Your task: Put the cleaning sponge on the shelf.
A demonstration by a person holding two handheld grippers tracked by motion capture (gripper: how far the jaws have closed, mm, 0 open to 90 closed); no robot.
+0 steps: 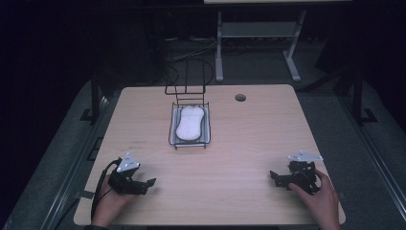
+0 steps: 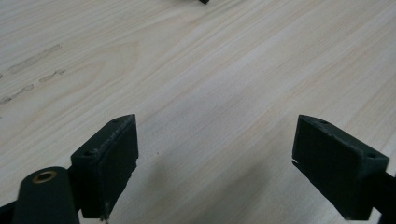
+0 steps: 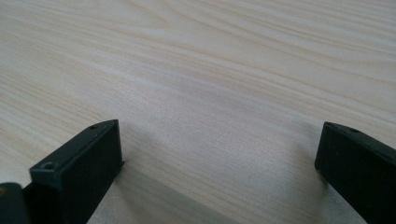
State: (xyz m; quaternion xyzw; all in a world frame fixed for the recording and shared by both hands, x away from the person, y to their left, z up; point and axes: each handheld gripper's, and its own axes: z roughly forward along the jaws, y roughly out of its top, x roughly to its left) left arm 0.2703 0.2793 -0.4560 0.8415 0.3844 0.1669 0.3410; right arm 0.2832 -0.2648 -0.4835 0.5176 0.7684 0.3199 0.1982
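Note:
A black wire rack stands at the table's middle back, with a white oblong object lying in its tray. My left gripper rests on the table near the front left, held by a hand, pointing right. Its jaws stand wide apart over bare wood with nothing between them. My right gripper rests near the front right, held by the other hand, pointing left. Its jaws are also wide apart over bare wood, holding nothing.
The light wooden table has a round cable hole at the back right. The wire rack's tall back loop rises at the far edge. Beyond the table stands a grey table frame on a dark floor.

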